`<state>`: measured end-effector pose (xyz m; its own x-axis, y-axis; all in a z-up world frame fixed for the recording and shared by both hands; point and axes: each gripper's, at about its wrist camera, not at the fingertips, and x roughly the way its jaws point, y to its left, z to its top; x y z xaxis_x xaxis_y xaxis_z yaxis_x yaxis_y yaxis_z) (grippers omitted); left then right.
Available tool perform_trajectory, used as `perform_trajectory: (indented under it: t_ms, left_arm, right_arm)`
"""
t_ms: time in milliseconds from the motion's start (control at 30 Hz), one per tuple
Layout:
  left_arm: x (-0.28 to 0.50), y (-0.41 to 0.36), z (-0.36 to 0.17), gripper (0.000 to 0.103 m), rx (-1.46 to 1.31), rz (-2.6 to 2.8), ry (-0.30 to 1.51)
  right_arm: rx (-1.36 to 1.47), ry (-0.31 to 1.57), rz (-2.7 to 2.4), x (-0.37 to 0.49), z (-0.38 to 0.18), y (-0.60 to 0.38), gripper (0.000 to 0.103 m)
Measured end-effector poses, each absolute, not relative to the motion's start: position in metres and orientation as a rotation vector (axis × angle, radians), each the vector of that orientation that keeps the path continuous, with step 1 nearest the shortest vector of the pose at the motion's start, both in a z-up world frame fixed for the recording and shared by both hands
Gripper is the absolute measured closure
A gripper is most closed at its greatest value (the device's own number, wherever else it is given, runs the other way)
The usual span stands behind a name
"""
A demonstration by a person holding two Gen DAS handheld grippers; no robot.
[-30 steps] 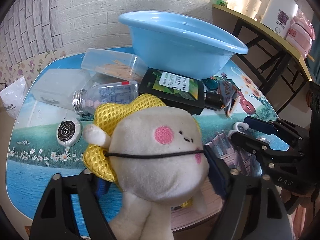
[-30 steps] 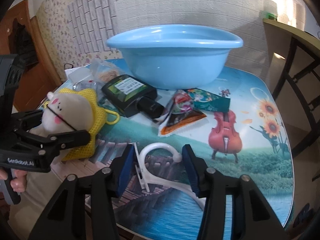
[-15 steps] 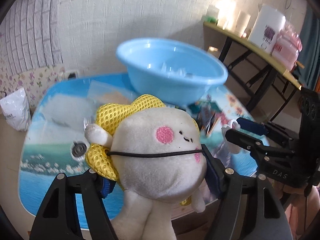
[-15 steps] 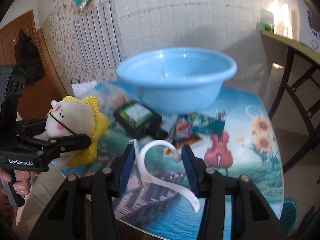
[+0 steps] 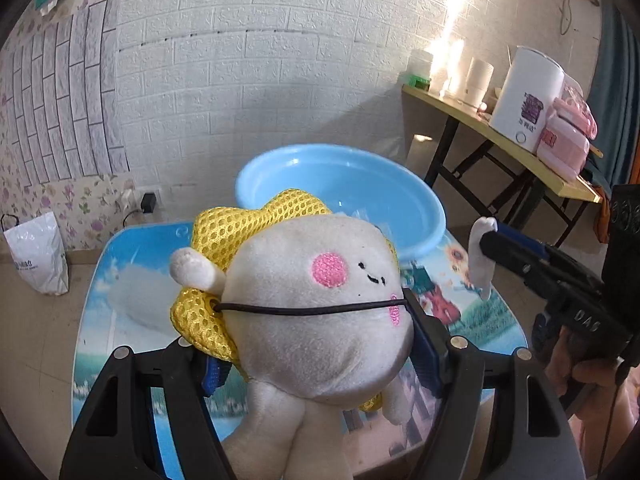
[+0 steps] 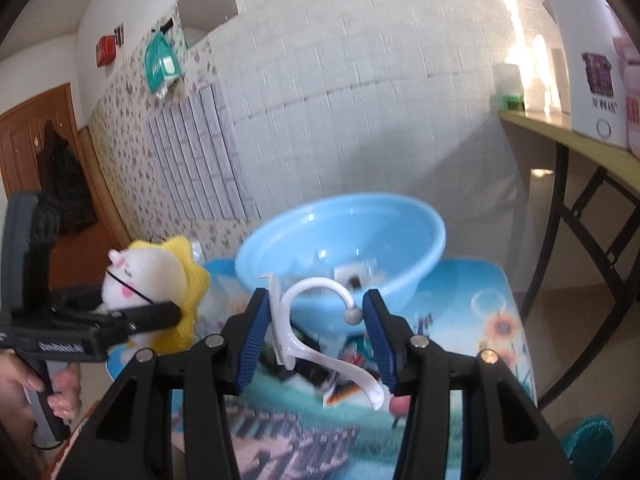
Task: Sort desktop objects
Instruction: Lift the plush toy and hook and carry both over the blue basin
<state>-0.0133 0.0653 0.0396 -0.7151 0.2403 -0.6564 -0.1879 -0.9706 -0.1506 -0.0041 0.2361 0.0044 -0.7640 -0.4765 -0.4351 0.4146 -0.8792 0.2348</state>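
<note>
My left gripper (image 5: 316, 344) is shut on a white plush toy (image 5: 316, 312) with pink cheeks and a yellow mesh hood, held well above the table. It also shows in the right wrist view (image 6: 148, 276). My right gripper (image 6: 316, 328) is shut on a white plastic hook (image 6: 316, 320), held above the table in front of the blue basin (image 6: 344, 240). The basin (image 5: 360, 192) stands at the back of the table and holds a few small items.
The picture-printed table (image 5: 100, 300) carries a black box and snack packets (image 6: 340, 364) below my right gripper. A side table (image 5: 500, 140) with a white appliance stands on the right. A white bag (image 5: 36, 256) sits on the floor at the left.
Both grippers have risen well above the table with the plush toy and the hook still held, and the basin's inside now shows.
</note>
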Motion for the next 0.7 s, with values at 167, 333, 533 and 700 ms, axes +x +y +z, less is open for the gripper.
perform_trajectory:
  t_ms: [167,333,533,700]
  left_arm:
    - [-0.041,0.067,0.048,0.031,-1.027,2.721,-0.081]
    - [-0.069,0.07,0.047,0.031,-1.028,2.706,-0.087]
    - [-0.106,0.077,0.033,0.031,-1.08,2.687,-0.05]
    - [-0.134,0.086,0.022,0.03,-1.117,2.67,-0.016]
  right_arm:
    - [0.635,-0.173,-2.582,-0.035,0.022,0.235,0.056]
    - [0.621,-0.203,-2.596,-0.06,0.022,0.233,0.056]
    - [0.645,-0.216,-2.601,-0.103,0.019,0.224,0.056]
    - [0.74,-0.209,-2.606,-0.14,0.009,0.217,0.056]
